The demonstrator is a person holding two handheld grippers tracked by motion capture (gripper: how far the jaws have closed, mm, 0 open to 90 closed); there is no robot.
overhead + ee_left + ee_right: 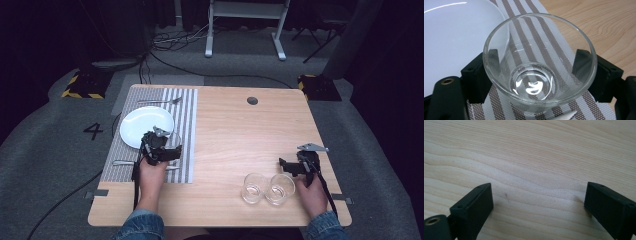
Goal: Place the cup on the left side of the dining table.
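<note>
A clear, empty glass (534,75) stands upright between the two black jaws of my left gripper (537,65), which is shut on it. The pads press its sides low down. It sits over the brown-and-white striped placemat (554,50), right beside the white plate (454,37). From above, my left gripper (167,145) is at the plate's near right edge, on the placemat (186,120). My right gripper (283,164) is open near the table's right side, with only bare wood (536,170) between its jaws (537,200).
Two more empty glasses (253,188) (280,189) stand side by side near the front edge, just left of my right hand. A fork (161,101) lies beyond the plate (142,125), and another piece of cutlery (121,163) lies on the mat's near side. A cable hole (252,100) is at the back.
</note>
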